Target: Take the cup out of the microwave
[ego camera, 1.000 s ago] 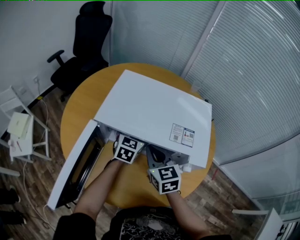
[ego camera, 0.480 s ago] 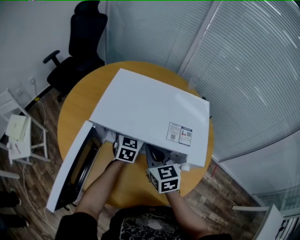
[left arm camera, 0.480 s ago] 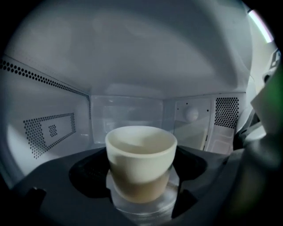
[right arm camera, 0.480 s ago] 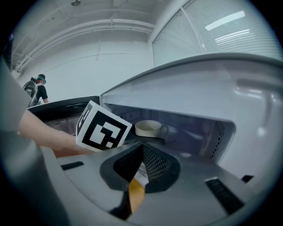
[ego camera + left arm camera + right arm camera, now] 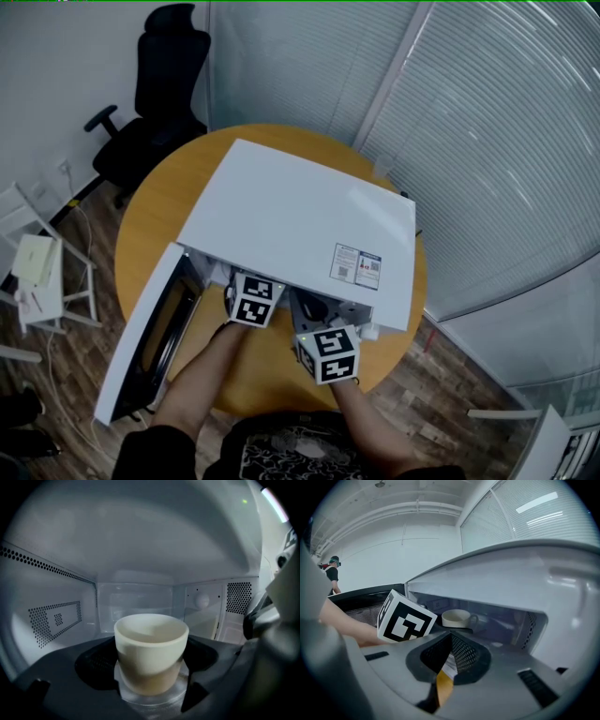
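The white microwave (image 5: 300, 225) stands on a round wooden table (image 5: 155, 202) with its door (image 5: 145, 342) swung open to the left. Inside, a cream cup (image 5: 151, 646) with a handle (image 5: 474, 618) sits upright on the glass turntable (image 5: 150, 699). My left gripper (image 5: 151, 686) reaches into the cavity, and its jaws are closing with the cup between them. I see no firm press of the pads on the cup. Its marker cube (image 5: 255, 298) shows at the opening. My right gripper (image 5: 443, 667) waits shut and empty just outside, in front of the opening.
A black office chair (image 5: 155, 94) stands behind the table. A white rack (image 5: 37, 272) is on the floor at the left. Glass walls with blinds (image 5: 487, 150) close the right side. A person (image 5: 333, 573) stands far off in the right gripper view.
The head view has drifted slightly. Both grippers stay where they were, the left one in the microwave opening.
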The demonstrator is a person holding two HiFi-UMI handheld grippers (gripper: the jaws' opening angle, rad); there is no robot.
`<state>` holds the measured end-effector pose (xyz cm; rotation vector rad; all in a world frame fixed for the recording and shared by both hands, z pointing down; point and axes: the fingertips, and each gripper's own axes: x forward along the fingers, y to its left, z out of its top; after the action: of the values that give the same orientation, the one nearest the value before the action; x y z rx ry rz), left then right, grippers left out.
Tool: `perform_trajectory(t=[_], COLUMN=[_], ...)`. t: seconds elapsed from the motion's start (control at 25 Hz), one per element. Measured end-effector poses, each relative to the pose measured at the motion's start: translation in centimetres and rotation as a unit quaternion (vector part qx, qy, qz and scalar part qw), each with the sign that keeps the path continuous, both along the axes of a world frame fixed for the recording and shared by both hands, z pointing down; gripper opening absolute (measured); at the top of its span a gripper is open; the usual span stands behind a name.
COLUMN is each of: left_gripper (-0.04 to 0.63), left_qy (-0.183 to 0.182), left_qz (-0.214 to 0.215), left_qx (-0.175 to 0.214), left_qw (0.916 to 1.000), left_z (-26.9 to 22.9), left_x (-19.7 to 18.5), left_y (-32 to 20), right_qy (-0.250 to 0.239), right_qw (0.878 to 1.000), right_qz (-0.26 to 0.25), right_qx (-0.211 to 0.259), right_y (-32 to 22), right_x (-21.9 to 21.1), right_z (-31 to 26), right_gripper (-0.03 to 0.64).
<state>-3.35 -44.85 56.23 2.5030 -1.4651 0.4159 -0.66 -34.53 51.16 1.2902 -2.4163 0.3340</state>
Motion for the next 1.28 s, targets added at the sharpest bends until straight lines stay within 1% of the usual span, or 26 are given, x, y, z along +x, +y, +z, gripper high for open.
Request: perform_trajectory(t=[0.48, 0.6, 0.76, 1.28], left_gripper=[0.426, 0.426, 0.426, 0.426], left_qy=[0.003, 0.008, 0.006, 0.009], left_qz=[-0.008, -0.010, -0.011, -0.017], left_qx=[0.001, -0.002, -0.002, -0.006], left_qw=[1.0000, 0.9999, 0.9999, 0.9998], left_z=[-0.4, -0.5, -0.7, -1.3], left_x=[-0.8, -1.2, -1.6, -2.1], left_y=[1.7, 2.4, 3.3, 6.7], right_qy=[-0.009, -0.015, -0.022, -0.032], right_qw=[1.000, 1.000, 1.000, 0.999], right_qz=[-0.005, -0.007, -0.009, 0.002], right_qx=[0.005, 0.005, 0.007, 0.010], right_y=[0.8, 1.2, 1.8, 3.9], right_x=[-0.5, -0.7, -1.1, -1.0], right_z=[-0.8, -0.9, -1.2, -1.9], right_gripper=[0.015, 0.015, 0.015, 0.015])
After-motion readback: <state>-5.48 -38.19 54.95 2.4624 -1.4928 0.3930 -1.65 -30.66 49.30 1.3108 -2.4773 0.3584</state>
